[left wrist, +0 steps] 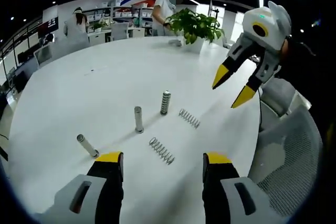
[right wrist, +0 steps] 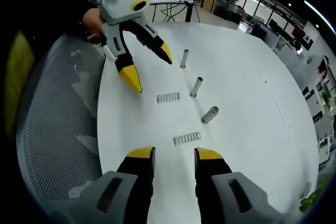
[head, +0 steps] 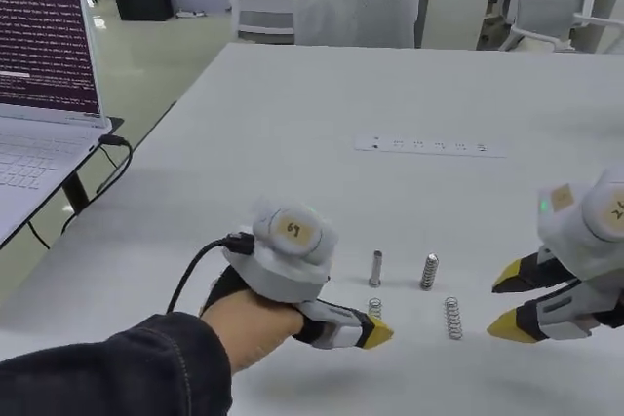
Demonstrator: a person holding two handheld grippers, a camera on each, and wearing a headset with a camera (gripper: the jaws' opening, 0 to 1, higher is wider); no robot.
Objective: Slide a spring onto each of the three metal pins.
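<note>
Three short metal pins stand on the white table (head: 292, 143). One bare pin (left wrist: 86, 145) is at the left, a second bare pin (left wrist: 138, 119) (head: 375, 268) is in the middle, and the third pin (left wrist: 165, 102) (head: 429, 272) carries a spring. Two loose springs lie flat: one (left wrist: 161, 150) (head: 374, 307) just ahead of my left gripper (left wrist: 164, 160) (head: 370, 330), the other (left wrist: 189, 118) (head: 452, 318) nearer my right gripper (right wrist: 175, 154) (head: 507, 301). Both grippers are open and hold nothing. In the head view the left gripper hides the leftmost pin.
An open laptop (head: 39, 65) sits at the far left with a black cable (head: 107, 177) hanging beside it. A flat white strip (head: 429, 146) lies further back on the table. Office chairs (head: 356, 7) stand beyond the far edge. A potted plant (left wrist: 194, 24) is on the table.
</note>
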